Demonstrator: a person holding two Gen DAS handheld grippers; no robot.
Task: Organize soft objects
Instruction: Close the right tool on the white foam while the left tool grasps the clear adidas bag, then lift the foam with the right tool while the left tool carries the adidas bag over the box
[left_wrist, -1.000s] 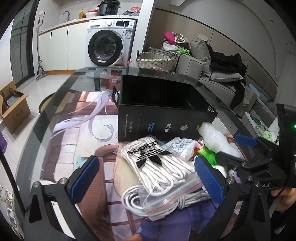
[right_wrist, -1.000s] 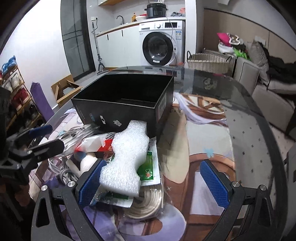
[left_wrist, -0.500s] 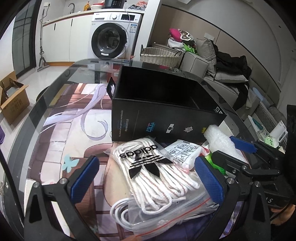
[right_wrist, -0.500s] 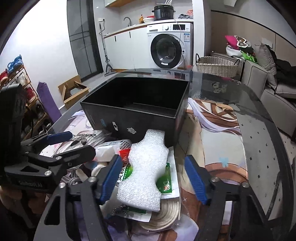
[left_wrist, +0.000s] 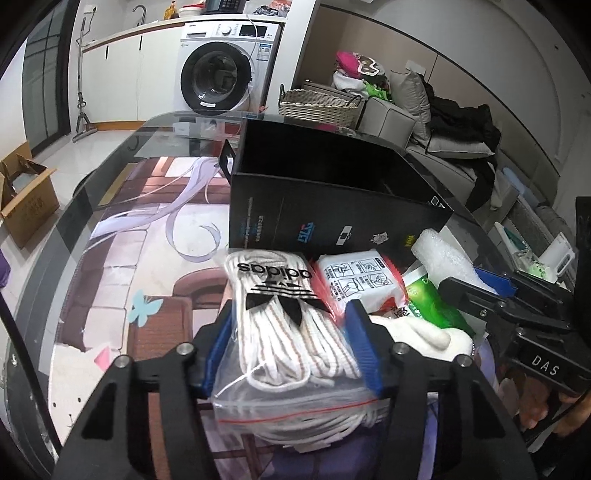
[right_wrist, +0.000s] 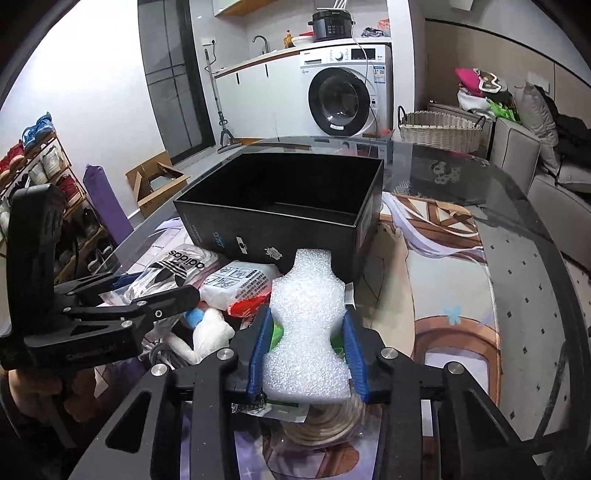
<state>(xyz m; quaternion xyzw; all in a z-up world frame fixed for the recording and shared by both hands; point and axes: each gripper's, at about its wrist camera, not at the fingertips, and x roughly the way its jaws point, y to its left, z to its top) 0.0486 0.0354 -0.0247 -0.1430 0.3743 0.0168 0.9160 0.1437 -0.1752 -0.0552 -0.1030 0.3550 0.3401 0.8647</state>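
Note:
A clear zip bag of white laces (left_wrist: 273, 280) lies before the open black box (left_wrist: 332, 221) on the table. My left gripper (left_wrist: 291, 310) has its jaws closing on that bag, blue pads against both its sides. To the right, the right gripper (right_wrist: 306, 314) is shut on a white foam piece (right_wrist: 306, 332), pads pressing its narrow waist. The foam (left_wrist: 443, 254) and right gripper (left_wrist: 480, 284) also show in the left wrist view. Between them lie a white printed packet (right_wrist: 240, 284), a green packet (left_wrist: 428, 302) and a white plush item (right_wrist: 210, 336). The box (right_wrist: 280, 229) looks empty.
A coiled pale cable (right_wrist: 325, 424) lies under the foam. The glass table carries a printed mat (left_wrist: 155, 236). Beyond it stand a washing machine (left_wrist: 218, 74), a wicker basket (right_wrist: 439, 129), a sofa with clothes (left_wrist: 454, 133), a cardboard box (left_wrist: 26, 199) and a shoe rack (right_wrist: 33, 166).
Both grippers' jaws have closed in: the left on the bag of laces, the right on the foam piece. Neither hand has shifted much.

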